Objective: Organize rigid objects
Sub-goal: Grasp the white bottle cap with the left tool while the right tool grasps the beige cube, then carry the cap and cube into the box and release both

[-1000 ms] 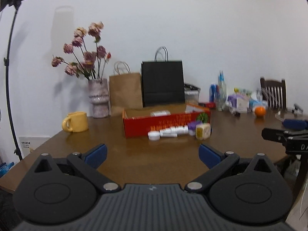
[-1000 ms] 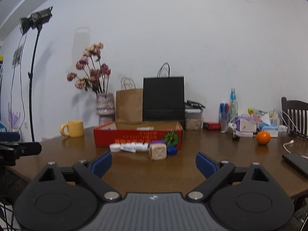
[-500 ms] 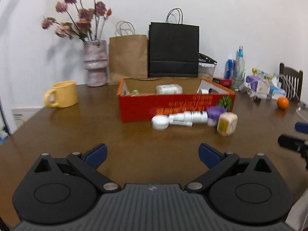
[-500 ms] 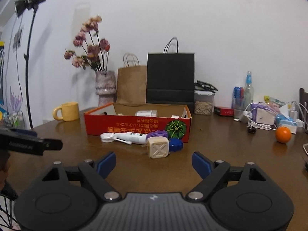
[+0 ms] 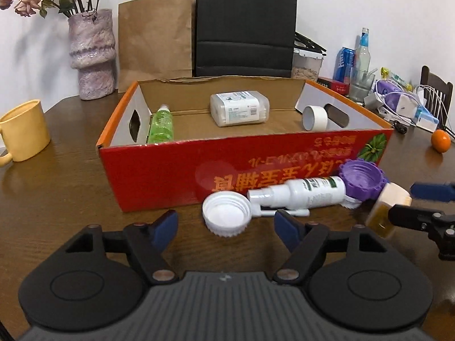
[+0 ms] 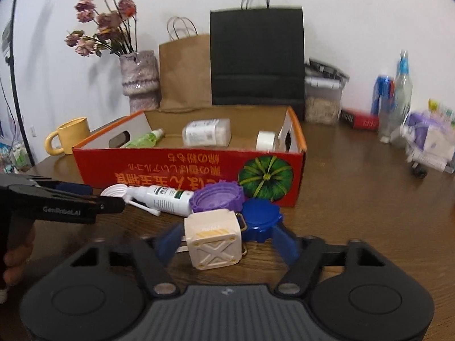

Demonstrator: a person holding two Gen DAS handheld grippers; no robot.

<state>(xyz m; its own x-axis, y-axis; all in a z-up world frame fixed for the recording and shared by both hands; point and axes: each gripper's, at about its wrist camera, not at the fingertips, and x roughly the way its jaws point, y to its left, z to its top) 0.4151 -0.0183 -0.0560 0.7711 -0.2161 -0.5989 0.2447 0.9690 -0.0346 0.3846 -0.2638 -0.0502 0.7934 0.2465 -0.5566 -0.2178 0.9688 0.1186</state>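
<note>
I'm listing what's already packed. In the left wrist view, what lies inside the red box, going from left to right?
Inside the red box: green bottle → clear rectangular container → white tape roll.

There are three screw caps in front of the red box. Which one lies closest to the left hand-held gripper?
The white cap. It lies just ahead of the left hand-held gripper, whose jaws are closing. The purple cap and blue cap lie further right.
</note>
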